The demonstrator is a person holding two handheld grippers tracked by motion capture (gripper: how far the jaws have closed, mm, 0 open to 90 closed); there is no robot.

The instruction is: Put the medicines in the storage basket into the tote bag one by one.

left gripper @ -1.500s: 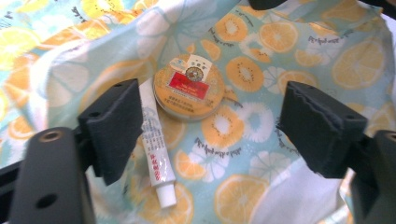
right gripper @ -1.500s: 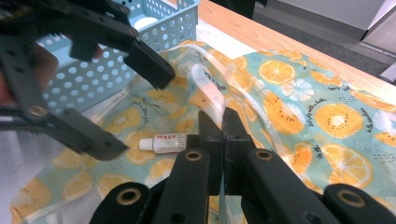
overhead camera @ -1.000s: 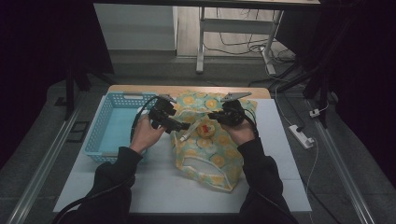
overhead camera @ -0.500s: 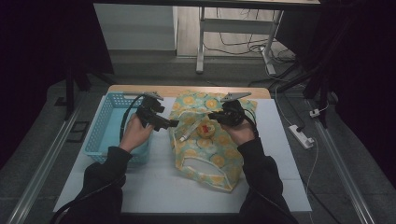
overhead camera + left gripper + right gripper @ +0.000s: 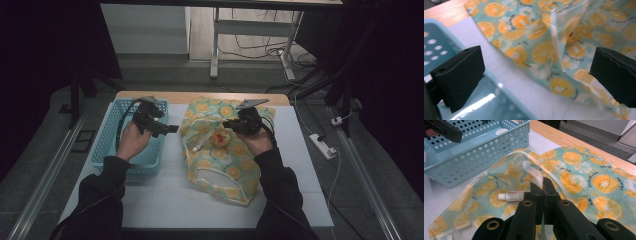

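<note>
Unpacking of the orange-print bag (image 5: pixel 220 150) appears to be in hand. Its edge is pinched between the closed fingers of the right gripper (image 5: pixel 543 187), mid-bench. The left gripper (image 5: pixel 167 128), fingers wide apart and empty, is held over the blue basket (image 5: pixel 102 150). Next, the small tube (image 5: pixel 511 195) lying on the fabric would likely be fetched.

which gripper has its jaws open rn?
The left gripper, over the near edge of the blue basket: its jaws stand wide apart with nothing between them. The right gripper is pinched shut on the orange-print bag.
</note>
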